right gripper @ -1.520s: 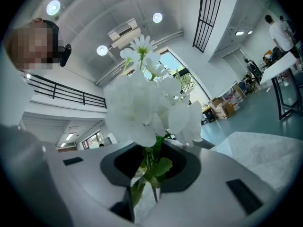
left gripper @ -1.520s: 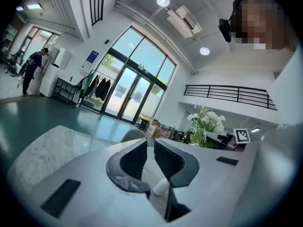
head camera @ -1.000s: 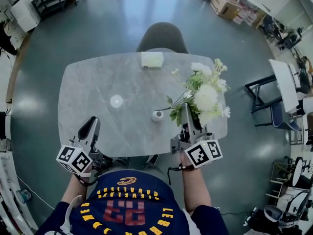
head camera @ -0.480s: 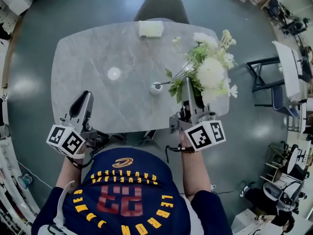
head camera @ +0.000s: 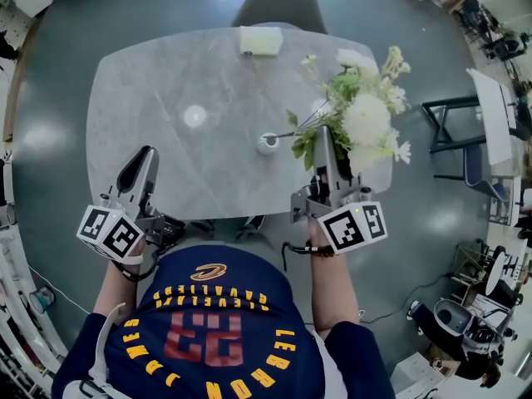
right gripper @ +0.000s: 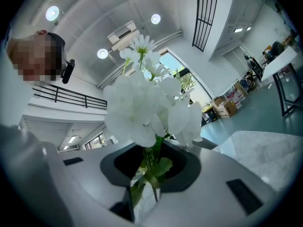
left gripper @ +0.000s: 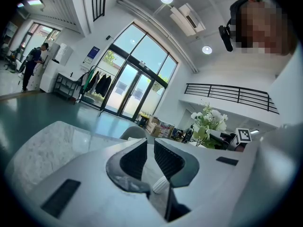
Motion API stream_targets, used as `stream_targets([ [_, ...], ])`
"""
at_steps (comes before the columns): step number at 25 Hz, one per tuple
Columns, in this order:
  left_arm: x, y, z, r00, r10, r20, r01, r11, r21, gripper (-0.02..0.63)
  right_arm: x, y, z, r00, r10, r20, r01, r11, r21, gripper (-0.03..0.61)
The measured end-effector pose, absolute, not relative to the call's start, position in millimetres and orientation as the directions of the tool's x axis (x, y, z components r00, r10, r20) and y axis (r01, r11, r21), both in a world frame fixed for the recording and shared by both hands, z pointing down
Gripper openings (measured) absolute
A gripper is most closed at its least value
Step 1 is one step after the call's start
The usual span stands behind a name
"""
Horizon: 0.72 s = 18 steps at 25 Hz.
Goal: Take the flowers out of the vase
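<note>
So in the head view, the right tool (head camera: 324, 144) is clamped on the stems of the flowers (head camera: 364, 121), just below the white blooms. The bunch hangs over the desk (head camera: 166, 73) on its right side. The stems slant down and left toward the little white vase (head camera: 267, 144), which stands upright near the middle of the front edge. I honestly can't tell if the stem ends are clear of its mouth yet. My guess is the pull needs to follow that slanted stem line, up and away to the right, or the tiny vase might tip. The left tool (head camera: 146, 158) is well off to the left of the vase, so the right hand is doing all the work. There's a small white disc (head camera: 194, 115) and a white packet (head camera: 258, 41) further back, plus a chair (head camera: 278, 2) behind the desk, none of them in the way. In the left gripper view, the jaws sit together with nothing gripped, and the flowers show far off to the right. In the right gripper view, green stems and a leaf run right down between the jaws, with the blooms spread above.
</note>
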<state>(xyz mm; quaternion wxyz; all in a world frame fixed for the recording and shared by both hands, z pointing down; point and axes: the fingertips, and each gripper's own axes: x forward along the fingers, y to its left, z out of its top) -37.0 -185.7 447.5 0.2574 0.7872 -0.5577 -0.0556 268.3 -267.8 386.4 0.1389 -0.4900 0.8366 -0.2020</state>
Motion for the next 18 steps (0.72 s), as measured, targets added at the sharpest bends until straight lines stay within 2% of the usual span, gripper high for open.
stream_targets([
  [18, -32.3, -185.7, 445.1, 0.375, -0.905, 0.202, -0.849, -0.248, 0.467, 0.049, 272.7, -268.5, 390.0, -0.472, -0.882, -0.017, -0.778, 0.425, -0.463, 0.100],
])
